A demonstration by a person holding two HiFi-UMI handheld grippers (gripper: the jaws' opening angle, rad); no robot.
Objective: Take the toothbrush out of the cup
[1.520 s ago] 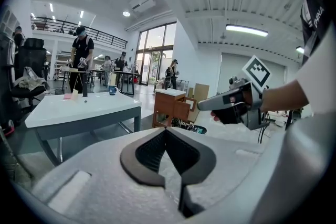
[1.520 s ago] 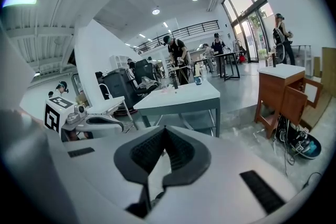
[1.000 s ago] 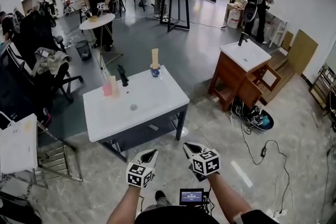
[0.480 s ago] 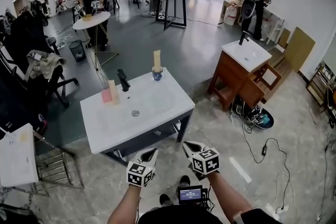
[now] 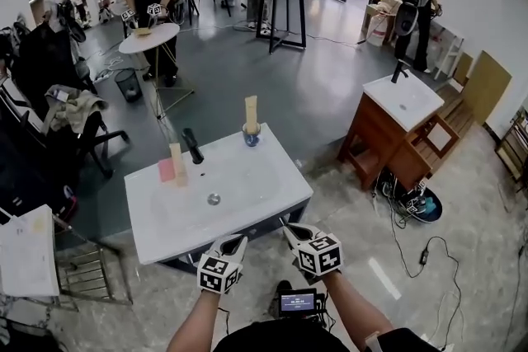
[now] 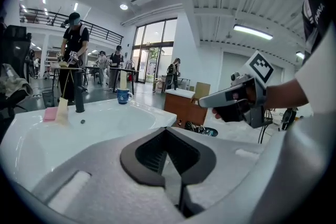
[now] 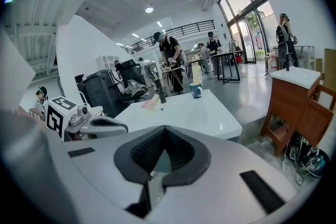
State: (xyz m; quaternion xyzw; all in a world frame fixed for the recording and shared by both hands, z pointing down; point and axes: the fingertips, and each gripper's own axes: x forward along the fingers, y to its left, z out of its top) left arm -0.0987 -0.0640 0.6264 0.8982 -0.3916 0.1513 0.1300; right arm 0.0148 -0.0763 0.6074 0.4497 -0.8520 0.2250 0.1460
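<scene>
Both grippers are pinched together on nothing. The left gripper (image 5: 238, 242) and right gripper (image 5: 293, 232) hover side by side at the near edge of the glossy white washbasin (image 5: 256, 177). At twelve o'clock from them, by the far rim, a round blue cup (image 5: 252, 137) holds the tall cream toothbrush (image 5: 251, 111) upright. A slim black tap (image 5: 191, 144) stands at eleven and a pink block (image 5: 167, 170) at ten. Only smooth basin lies between grippers and cup. The basin sits nearer the grippers than a second ago.
</scene>
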